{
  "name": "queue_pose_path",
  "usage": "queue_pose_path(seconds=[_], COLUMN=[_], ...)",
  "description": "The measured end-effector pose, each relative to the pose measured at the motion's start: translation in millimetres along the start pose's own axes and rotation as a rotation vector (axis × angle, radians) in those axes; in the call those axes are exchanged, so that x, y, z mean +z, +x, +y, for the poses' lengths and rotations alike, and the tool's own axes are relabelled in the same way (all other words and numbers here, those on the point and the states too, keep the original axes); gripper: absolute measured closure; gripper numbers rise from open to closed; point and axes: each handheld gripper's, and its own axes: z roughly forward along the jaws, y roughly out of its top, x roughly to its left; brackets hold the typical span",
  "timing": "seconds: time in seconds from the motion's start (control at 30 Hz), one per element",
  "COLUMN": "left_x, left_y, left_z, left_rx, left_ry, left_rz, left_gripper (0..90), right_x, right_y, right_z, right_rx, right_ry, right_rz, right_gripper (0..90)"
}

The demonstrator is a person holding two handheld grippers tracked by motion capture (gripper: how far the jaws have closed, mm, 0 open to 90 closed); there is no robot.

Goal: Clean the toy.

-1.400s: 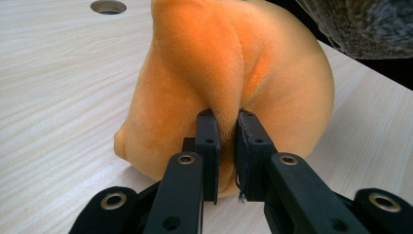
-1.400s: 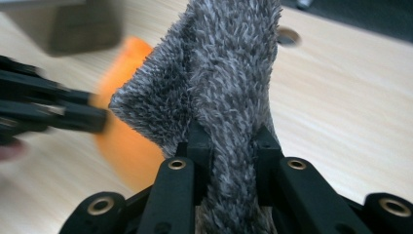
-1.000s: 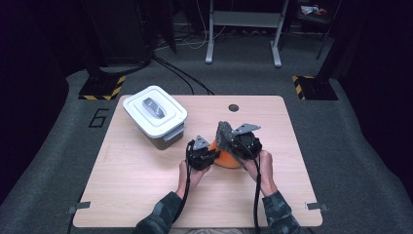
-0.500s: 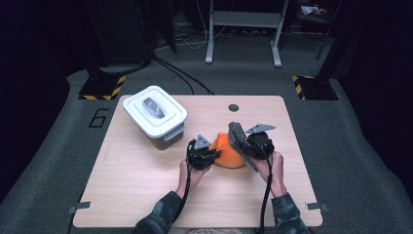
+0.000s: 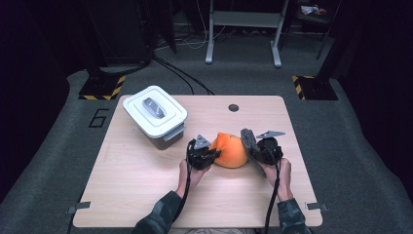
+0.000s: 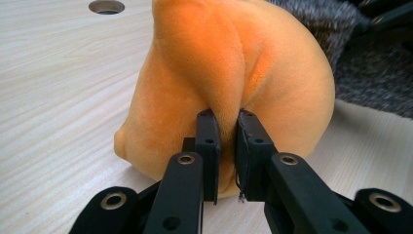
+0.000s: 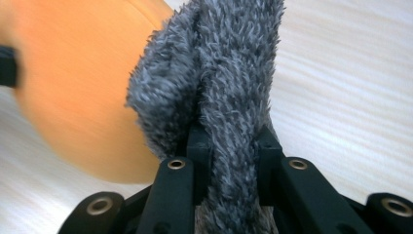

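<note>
Partly blurred orange plush (image 7: 73,97) beside grey fur (image 7: 229,73)

The orange cushion (image 6: 234,73) looks like short, velvety plush, matt and soft. The grey piece (image 7: 229,73) at its 3 o'clock side is shaggy, long-pile fleece. The bench (image 5: 141,190) is pale wood-grain laminate, smooth with a faint sheen. The white box (image 5: 155,116) at 10 o'clock looks like smooth plastic. Each tool shows matt black plastic jaws with brassy metal rivets.
</note>
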Motion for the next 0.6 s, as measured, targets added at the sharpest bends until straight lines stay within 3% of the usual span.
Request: queue_pose_path(seconds=[0.23, 0.4, 0.47, 0.6], left_x=[-0.8, -1.2, -1.2, -2.2], left_y=[1.8, 3.2, 3.2, 3.8], left_z=[-1.4, -2.1, -2.4, -0.8], left_rx=[-0.003, -0.015, -0.026, -0.003], left_ry=[0.0, -0.008, -0.01, -0.002], left_rz=[-0.001, -0.009, -0.012, -0.003], left_gripper=[81.1, 81.0, 80.9, 80.9], right_x=[21.9, 37.9, 37.7, 31.1], right_y=[-5.5, -7.5, -8.7, -11.4], right_z=[-12.3, -20.2, -20.7, -18.0], right_rx=[0.053, 0.058, 0.062, 0.057], right_ry=[0.07, 0.104, 0.101, 0.095], right_rz=[0.008, 0.008, 0.015, -0.009], right_gripper=[75.3, 75.1, 75.0, 75.2])
